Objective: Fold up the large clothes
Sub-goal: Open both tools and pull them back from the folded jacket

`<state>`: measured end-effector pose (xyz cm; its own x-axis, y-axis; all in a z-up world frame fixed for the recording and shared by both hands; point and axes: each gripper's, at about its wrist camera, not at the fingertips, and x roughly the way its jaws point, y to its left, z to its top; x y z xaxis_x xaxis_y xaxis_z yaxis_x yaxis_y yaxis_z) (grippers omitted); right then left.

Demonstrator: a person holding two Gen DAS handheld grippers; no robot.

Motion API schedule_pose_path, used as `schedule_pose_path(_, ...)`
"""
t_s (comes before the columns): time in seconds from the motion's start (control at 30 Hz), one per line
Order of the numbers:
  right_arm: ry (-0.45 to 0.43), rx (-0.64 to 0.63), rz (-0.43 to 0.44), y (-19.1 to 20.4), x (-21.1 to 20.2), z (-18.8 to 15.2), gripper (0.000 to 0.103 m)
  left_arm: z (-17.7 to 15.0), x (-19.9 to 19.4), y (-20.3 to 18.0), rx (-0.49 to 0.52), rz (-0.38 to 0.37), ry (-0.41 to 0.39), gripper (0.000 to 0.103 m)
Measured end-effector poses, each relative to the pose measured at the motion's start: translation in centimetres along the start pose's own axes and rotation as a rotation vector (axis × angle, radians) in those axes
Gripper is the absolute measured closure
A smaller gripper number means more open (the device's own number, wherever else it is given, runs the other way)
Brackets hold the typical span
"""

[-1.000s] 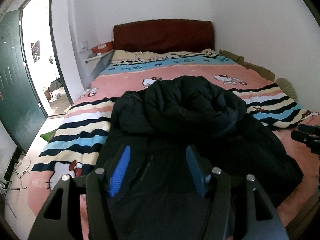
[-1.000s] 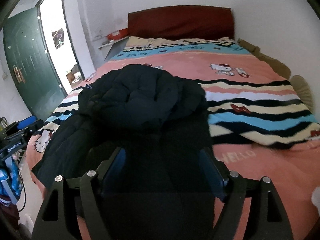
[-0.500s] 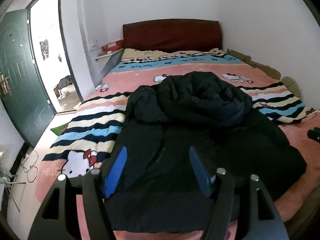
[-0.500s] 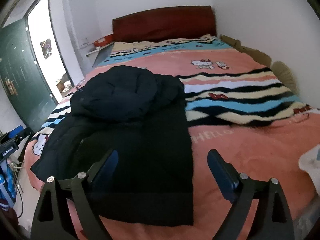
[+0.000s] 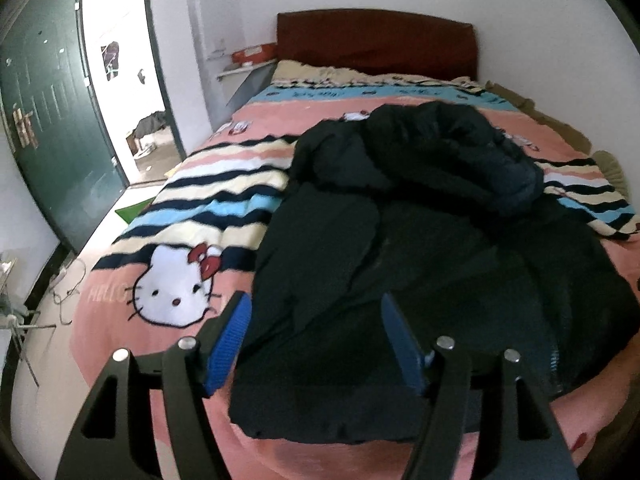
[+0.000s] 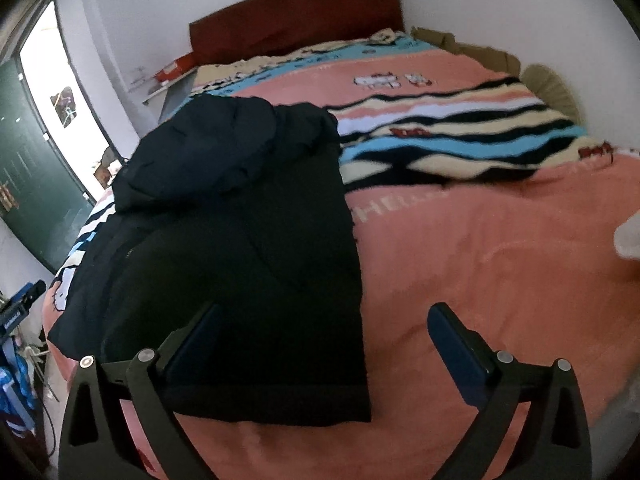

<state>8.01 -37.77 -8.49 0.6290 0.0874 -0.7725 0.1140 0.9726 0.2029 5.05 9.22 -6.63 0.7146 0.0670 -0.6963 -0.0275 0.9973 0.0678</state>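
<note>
both claws, left [image 5: 314, 340] and right [image 6: 324, 342], wide open, empty; pinch the coat [image 5: 420, 248] hem corners evenly before folding.

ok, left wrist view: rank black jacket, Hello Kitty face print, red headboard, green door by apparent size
1. black jacket
2. green door, though the frame edge cuts it off
3. red headboard, farther away, so unsure against the door
4. Hello Kitty face print

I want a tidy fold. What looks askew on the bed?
The jacket lies crooked: its hood is bunched in a heap at the top, and its left side is rumpled. The blanket is wrinkled beside it.
</note>
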Motion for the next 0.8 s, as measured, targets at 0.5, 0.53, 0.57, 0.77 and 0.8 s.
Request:
schedule_pose_path(0.5, 0.082, 0.047, -0.037, -0.7, 3.2, -1.3, 0.001, -1.9, 4.2, 2.8, -0.051, 0.014, 0.092, 0.036)
schedule_pose_path(0.53, 0.088, 0.048, -0.037, -0.7, 3.4, -1.4, 0.001, -2.1, 4.6, 2.9, -0.053, 0.014, 0.101, 0.036)
schedule_pose_path(0.57, 0.092, 0.048, -0.038, -0.7, 3.5, -1.4, 0.001, -2.3, 4.9, 3.0, -0.055, 0.013, 0.109, 0.036)
schedule_pose_path(0.77, 0.111, 0.047, -0.045, -0.6, 4.3, -1.8, 0.001, -3.4, 6.2, 3.6, -0.071, 0.007, 0.147, 0.036)
schedule_pose_path(0.8, 0.112, 0.042, -0.048, -0.6, 4.3, -1.8, 0.001, -3.5, 6.3, 3.7, -0.071, 0.007, 0.149, 0.036)
